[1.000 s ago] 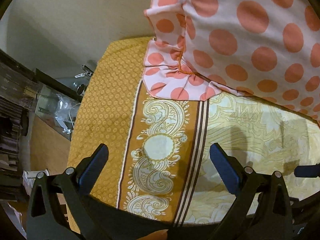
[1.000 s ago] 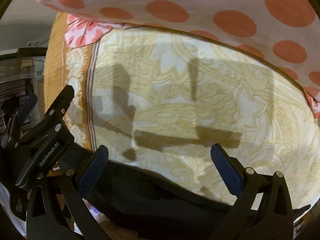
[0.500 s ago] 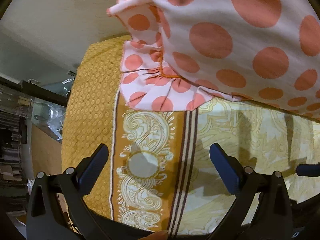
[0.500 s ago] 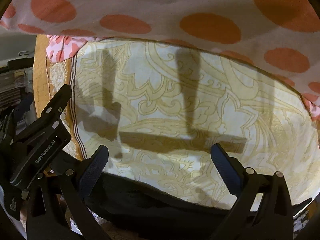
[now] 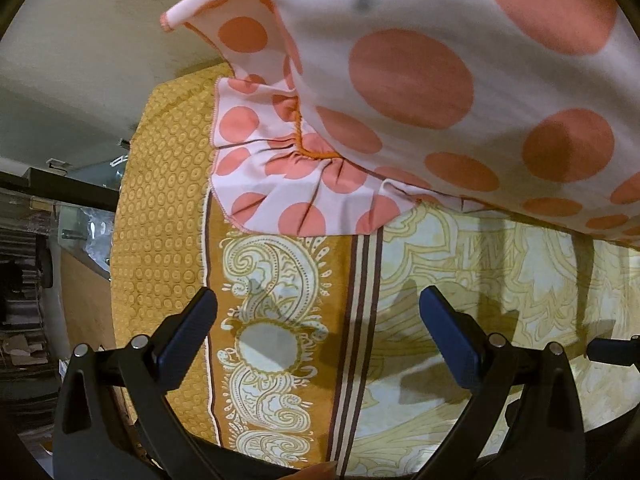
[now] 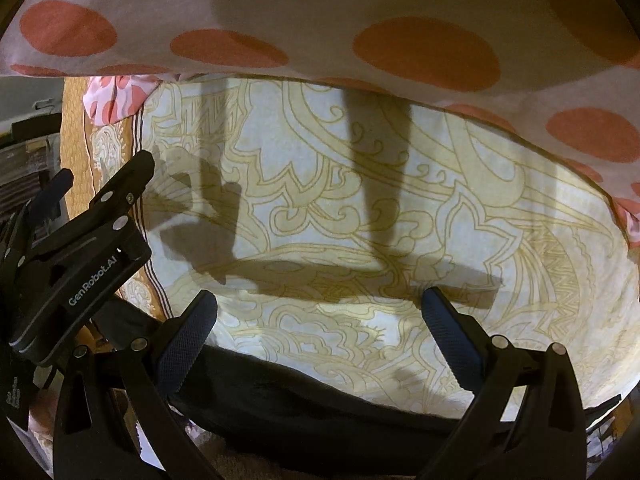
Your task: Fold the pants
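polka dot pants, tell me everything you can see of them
The white pants with large coral polka dots look like thin, soft woven cloth. They fill the top of both wrist views. A gathered part with an orange-stitched seam and a frilled edge lies on the mustard and cream paisley bedsheet, creased into small pleats, and one hemmed corner sticks up at upper left. Neither open gripper touches them; only the sheet does.

Two fisheye wrist views, low over the bedspread, facing the spotted pants

The left wrist view looks forward between its fingers over the bedspread's (image 5: 280,344) ochre border at the left edge, close to the pants (image 5: 408,76). The right wrist view sits nearer the pale middle (image 6: 360,208); both share the pants' (image 6: 320,40) near hem, and the left gripper (image 6: 80,248) shows at its left.
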Tool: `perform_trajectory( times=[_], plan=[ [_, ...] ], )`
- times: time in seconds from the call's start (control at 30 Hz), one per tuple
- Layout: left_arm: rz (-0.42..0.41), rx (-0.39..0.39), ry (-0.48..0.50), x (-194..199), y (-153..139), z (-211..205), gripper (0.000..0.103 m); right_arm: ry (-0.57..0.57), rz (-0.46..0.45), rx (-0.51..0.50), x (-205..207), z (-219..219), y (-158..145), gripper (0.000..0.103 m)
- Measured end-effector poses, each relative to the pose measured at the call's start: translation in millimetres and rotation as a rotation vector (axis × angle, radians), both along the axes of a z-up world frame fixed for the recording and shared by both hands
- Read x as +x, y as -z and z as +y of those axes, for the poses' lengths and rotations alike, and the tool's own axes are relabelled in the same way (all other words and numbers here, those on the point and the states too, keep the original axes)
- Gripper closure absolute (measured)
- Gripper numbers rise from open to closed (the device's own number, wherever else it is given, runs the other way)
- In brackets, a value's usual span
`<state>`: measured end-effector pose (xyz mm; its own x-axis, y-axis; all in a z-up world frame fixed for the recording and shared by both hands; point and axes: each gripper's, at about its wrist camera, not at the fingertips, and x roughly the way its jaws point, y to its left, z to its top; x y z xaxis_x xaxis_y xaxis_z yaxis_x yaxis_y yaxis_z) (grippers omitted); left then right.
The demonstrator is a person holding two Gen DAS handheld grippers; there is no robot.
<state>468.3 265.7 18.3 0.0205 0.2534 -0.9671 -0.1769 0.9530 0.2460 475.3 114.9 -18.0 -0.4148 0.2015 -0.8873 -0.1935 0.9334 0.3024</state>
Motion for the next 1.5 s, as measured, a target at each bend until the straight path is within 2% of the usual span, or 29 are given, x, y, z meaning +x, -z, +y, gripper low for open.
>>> perform_trajectory(
  times=[0.23, 0.57, 0.97, 1.27, 1.5],
  plan=[
    [0.038, -0.040, 0.027, 12.3, 3.1, -13.0, 0.002, 0.005, 0.048, -0.002, 5.6, -2.3, 3.6, 0.001],
    [0.035, -0.053, 0.066, 21.5, -2.8, -54.8, 0.002, 0.025, 0.045, -0.037, 5.4, -8.2, 9.9, 0.001],
    [0.025, -0.055, 0.079, 16.4, -6.9, -78.6, 0.002, 0.011, -0.045, -0.078, -3.8, -12.3, 6.5, 0.001],
    [0.023, -0.055, 0.085, 13.4, -6.9, -75.0, 0.002, -0.014, -0.093, -0.096, -13.9, -10.8, -0.2, 0.001],
    [0.014, -0.052, 0.101, 7.9, -12.0, -85.2, 0.002, 0.007, -0.128, -0.108, -23.4, -17.1, -5.7, 0.001]
  ],
)
